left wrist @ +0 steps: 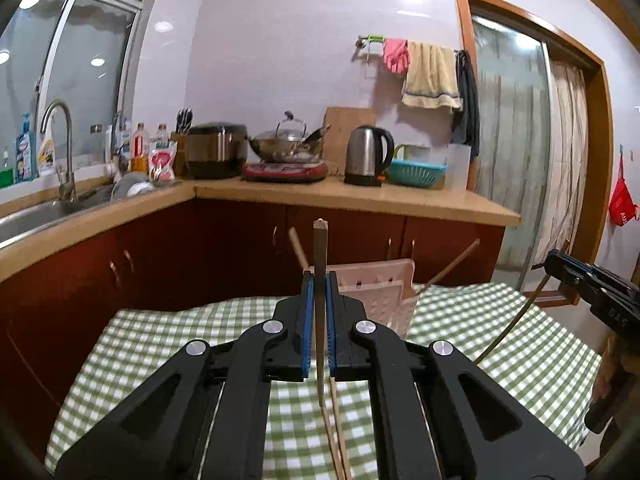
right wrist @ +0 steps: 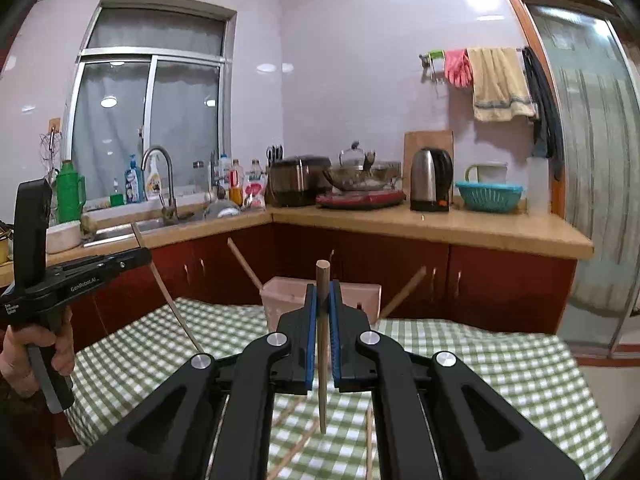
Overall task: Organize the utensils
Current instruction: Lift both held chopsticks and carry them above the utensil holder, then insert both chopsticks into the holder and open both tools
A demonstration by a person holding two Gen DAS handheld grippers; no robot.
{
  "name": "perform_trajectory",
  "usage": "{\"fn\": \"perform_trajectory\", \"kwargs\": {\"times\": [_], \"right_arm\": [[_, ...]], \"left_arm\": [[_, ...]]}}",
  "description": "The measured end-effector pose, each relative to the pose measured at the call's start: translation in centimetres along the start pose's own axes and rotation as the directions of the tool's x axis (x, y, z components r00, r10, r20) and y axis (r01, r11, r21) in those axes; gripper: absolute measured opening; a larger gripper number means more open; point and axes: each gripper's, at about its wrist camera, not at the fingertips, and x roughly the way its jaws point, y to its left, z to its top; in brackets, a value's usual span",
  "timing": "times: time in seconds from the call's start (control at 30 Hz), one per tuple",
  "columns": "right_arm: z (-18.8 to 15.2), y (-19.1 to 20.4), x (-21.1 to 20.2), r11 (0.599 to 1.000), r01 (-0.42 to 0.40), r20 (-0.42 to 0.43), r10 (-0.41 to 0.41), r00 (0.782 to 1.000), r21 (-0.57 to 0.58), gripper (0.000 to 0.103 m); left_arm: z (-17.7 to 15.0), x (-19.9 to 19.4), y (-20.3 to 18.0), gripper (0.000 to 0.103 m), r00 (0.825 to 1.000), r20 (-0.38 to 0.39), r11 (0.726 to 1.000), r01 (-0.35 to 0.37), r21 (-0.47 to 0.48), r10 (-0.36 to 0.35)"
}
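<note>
Left tool (left wrist: 319,280) pinching chopstick (left wrist: 319,256), holder (left wrist: 376,280) beyond

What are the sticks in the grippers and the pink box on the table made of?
The chopstick in the left gripper and the chopstick in the right gripper look like plain wood or bamboo: tan, matte, no shine. The pink holder looks like moulded plastic: smooth, even colour, with punched slots and holes.
</note>
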Motion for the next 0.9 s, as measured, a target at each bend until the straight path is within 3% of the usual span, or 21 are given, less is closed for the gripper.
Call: {"fn": "perform_trajectory", "kwargs": {"times": [0.27,0.53,0.67,0.9], "right_arm": [[5.1,-0.4,1.5,0.999,-0.005,0.131,0.01,0.991,-0.034,0.007],[8.1,-1.9,5.9,0.999,-0.009,0.187,0.015,0.982,-0.03,0.007],[8.2,-2.7,8.4,1.0,-0.015,0.177,0.018,0.984,-0.015,0.007],[5.4,-3.7,12.9,1.0,-0.022,0.089,0.021,0.996,0.011,0.007]], "left_arm": [[5.1,1.3,-0.8,0.006,0.994,0.107,1.0,0.027,0.01,-0.028],[9.6,4.4,-1.4,0.006,0.976,0.215,1.0,0.013,0.003,-0.014],[10.3,7.2,-1.6,0.006,0.975,0.221,1.0,0.003,-0.002,-0.002],[7.5,12.4,-1.6,0.006,0.991,0.135,1.0,0.002,-0.016,0.0]]}}
